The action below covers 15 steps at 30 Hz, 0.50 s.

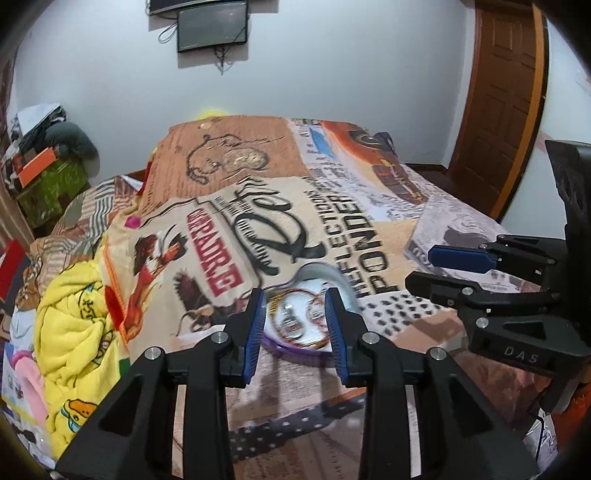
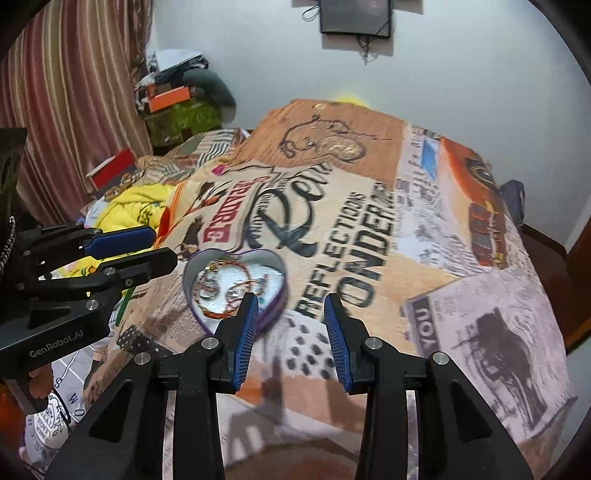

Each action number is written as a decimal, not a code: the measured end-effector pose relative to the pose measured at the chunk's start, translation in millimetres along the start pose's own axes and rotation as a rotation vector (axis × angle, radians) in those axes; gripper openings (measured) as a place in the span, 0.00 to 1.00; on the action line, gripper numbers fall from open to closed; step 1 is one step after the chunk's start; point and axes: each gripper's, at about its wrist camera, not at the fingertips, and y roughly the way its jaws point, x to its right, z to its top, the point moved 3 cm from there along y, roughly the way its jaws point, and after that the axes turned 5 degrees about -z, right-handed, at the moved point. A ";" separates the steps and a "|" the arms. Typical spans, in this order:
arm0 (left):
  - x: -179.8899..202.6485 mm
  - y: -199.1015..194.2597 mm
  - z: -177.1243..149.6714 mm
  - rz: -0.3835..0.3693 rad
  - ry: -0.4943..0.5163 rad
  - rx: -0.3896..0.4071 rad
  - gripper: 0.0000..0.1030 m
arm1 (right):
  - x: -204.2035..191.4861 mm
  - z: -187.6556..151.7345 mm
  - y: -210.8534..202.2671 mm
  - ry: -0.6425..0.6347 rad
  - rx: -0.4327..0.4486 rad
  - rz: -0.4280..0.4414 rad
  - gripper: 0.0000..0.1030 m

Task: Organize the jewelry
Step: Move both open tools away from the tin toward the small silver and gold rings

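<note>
My left hand-held gripper (image 1: 297,308) and right hand-held gripper (image 2: 290,314) are both released, holding nothing. The heart box (image 2: 275,271) with jewelry (image 2: 221,286) sits on the bed (image 2: 461,258), at my right gripper's 11 o'clock.

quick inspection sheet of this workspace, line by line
surface: bed under a printed blanket, rumpled at the left.
job's things: open heart-shaped tin lying on the blanket, holding bangles and rings; no lid seen.
clutter: yellow towel bunched at the bed's left edge; boxes and clothes piled in the far corner.
grippers: left gripper open, the tin in line between its fingers; right gripper open, over blanket just right of the tin. Neither holds anything.
cables: wires dangle below the wall screen.
surroundings: striped curtain, wooden door, white wall.
</note>
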 end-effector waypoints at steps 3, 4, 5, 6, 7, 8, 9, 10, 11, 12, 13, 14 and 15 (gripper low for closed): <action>15.7 2.4 4.3 -0.015 0.018 0.002 0.33 | 14.5 -3.0 -7.5 0.024 0.008 -0.020 0.33; 21.4 4.2 5.6 -0.022 0.023 0.001 0.35 | 22.1 -5.2 -10.8 0.036 0.010 -0.032 0.33; 25.4 5.7 6.4 -0.028 0.026 0.000 0.35 | 27.3 -7.4 -13.5 0.045 0.011 -0.040 0.33; 31.0 7.7 7.0 -0.037 0.030 -0.002 0.35 | 31.8 -9.4 -16.1 0.051 0.011 -0.047 0.33; 36.7 10.6 7.7 -0.046 0.034 -0.006 0.35 | 38.6 -12.0 -18.6 0.062 0.011 -0.057 0.33; 42.1 14.0 8.2 -0.056 0.038 -0.011 0.35 | 45.8 -14.8 -20.9 0.074 0.010 -0.067 0.33; 46.8 17.0 8.5 -0.064 0.040 -0.015 0.35 | 53.0 -17.4 -22.5 0.085 0.008 -0.077 0.33; 52.1 21.4 8.6 -0.075 0.043 -0.023 0.35 | 59.6 -20.2 -24.0 0.096 0.005 -0.086 0.33; 57.1 25.7 8.3 -0.085 0.046 -0.033 0.36 | 66.7 -23.0 -25.7 0.105 0.002 -0.095 0.33; 60.9 29.3 7.8 -0.093 0.047 -0.041 0.36 | 74.0 -26.1 -26.8 0.114 -0.003 -0.106 0.33; 64.4 33.8 7.3 -0.103 0.048 -0.052 0.36 | 81.3 -29.4 -27.4 0.123 -0.011 -0.118 0.33; 69.3 40.4 6.3 -0.115 0.051 -0.067 0.36 | 88.1 -32.7 -28.3 0.132 -0.019 -0.128 0.33; 72.3 45.1 5.9 -0.121 0.052 -0.077 0.36 | 95.9 -36.2 -28.2 0.143 -0.027 -0.139 0.33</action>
